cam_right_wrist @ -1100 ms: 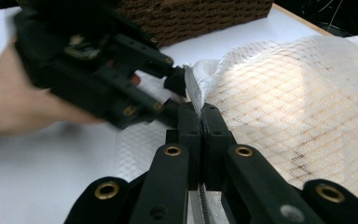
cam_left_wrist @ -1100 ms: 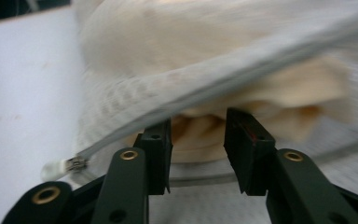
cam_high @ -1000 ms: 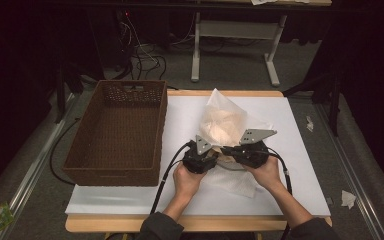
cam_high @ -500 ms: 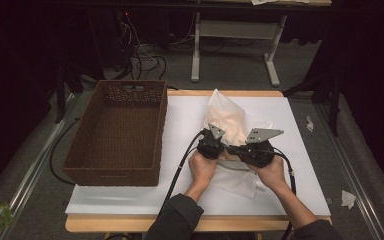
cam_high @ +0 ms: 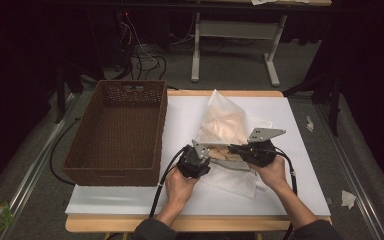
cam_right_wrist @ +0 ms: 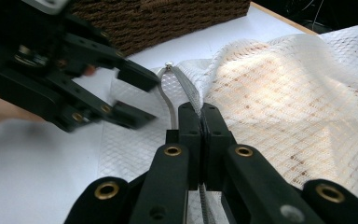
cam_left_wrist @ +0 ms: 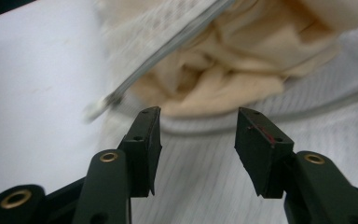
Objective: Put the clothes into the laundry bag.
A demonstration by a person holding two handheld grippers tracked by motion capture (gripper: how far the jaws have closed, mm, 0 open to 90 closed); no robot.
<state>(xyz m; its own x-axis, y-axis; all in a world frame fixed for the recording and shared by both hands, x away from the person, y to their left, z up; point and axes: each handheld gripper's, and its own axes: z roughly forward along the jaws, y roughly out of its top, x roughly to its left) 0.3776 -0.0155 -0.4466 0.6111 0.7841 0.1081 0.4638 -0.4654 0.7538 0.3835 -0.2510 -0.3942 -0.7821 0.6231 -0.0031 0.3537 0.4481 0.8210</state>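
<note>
Left gripper view: mesh bag (cam_left_wrist: 307, 107) holds cream cloth (cam_left_wrist: 223, 70).

Brown wicker basket (cam_high: 115, 131) sits left on the white tabletop (cam_high: 290, 150).

Both grippers black w/ brass screw eyelets, grey 3-corner top plates, black cables; dark sleeves

The high view looks forward and down from the near side over the whole white table (cam_high: 300, 130); the left gripper view sits very close to the mesh laundry bag (cam_left_wrist: 270, 70), facing its opening; the right gripper view, equally close, faces left toward the wicker basket (cam_right_wrist: 168, 18); all three share the bag.
</note>
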